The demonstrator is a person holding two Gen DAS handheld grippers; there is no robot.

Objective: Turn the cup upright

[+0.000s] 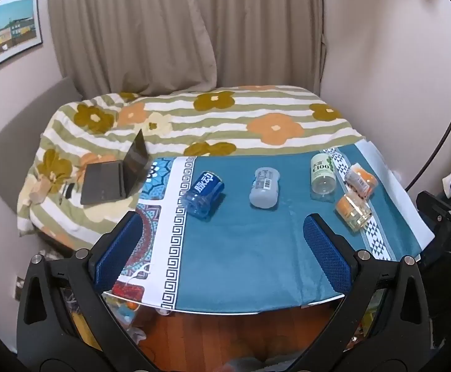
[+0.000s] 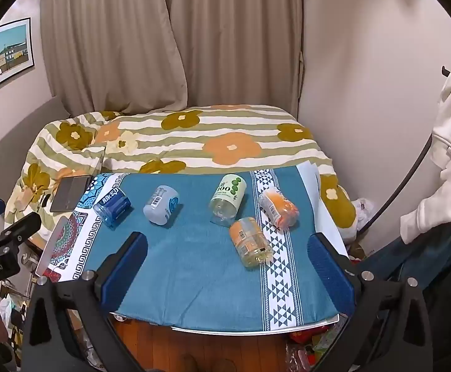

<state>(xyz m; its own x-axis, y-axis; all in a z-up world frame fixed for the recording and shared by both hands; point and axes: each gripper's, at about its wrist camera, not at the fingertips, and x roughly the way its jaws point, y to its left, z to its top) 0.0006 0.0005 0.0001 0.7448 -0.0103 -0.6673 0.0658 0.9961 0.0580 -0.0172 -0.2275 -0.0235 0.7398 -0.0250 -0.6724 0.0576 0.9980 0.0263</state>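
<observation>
both tongs (image 1: 222,248) (image 2: 228,266) gape short of toppled cups (image 1: 264,187).

Bed: my flowered striped quilt (image 1: 225,117) behind the table.
Laptop (image 1: 113,176): open on the quilt.
Wall: framed picture (image 1: 6,31), beige curtains (image 1: 179,31).

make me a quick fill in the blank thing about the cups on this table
1. The number of cups lying on the teal cloth is ____.
2. The blue cup lies nearest the table's ____ edge.
3. Both the left gripper and the right gripper have jaws that are ____.
4. On the bed beside the table sits an open ____.

Missing words: five; left; open; laptop
</observation>
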